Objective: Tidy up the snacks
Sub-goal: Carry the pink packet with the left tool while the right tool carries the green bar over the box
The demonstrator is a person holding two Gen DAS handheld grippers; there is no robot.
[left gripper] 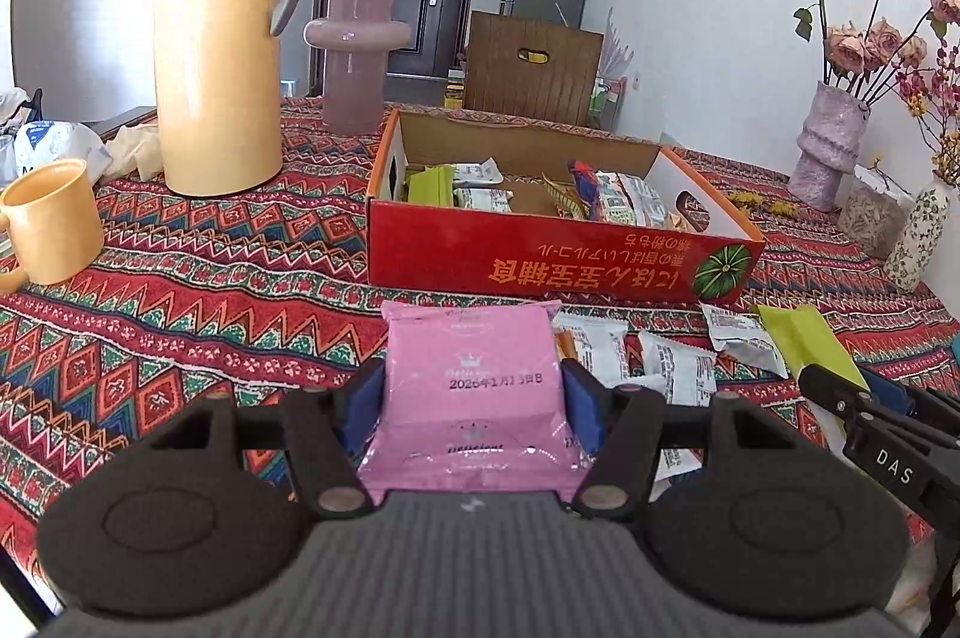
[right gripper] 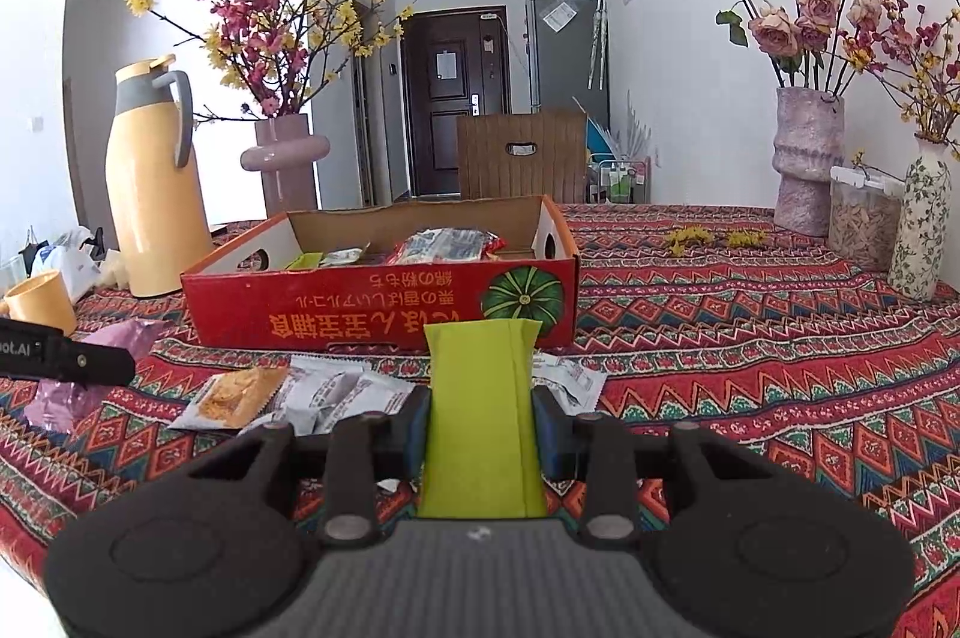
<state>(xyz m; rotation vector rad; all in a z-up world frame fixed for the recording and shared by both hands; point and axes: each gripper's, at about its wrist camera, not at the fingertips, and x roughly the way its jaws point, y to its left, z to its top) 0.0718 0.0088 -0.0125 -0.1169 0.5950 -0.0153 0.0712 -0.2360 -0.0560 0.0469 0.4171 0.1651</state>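
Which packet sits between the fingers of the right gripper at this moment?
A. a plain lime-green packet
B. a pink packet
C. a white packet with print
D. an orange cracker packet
A: in the right wrist view the right gripper has its blue pads pressed against both sides of the lime-green packet; the pink packet is in the left gripper instead.
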